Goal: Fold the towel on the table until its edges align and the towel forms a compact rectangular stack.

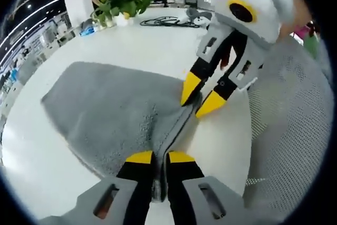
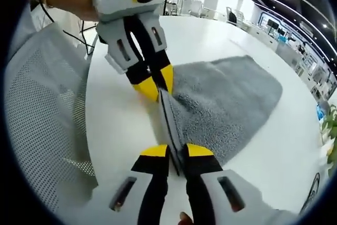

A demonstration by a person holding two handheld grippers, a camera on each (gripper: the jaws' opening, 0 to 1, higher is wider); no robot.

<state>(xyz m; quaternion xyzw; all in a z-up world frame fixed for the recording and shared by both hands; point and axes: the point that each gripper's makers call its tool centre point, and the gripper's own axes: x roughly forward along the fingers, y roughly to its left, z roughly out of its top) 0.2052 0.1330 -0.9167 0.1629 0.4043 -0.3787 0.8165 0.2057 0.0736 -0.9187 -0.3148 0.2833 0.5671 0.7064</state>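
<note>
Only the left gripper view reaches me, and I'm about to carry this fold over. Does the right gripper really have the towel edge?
Observer: Yes. In the right gripper view the right gripper is shut on the gray towel's doubled edge, with cloth pinched between its yellow tips.
Operator: Is the edge between the two grippers slack?
Observer: No. From that side it runs as a straight raised ridge to the left gripper, which is also shut on it.
Operator: And the rest of the towel?
Observer: It lies flat on the white table, with bare table beyond its rounded far end.
</note>
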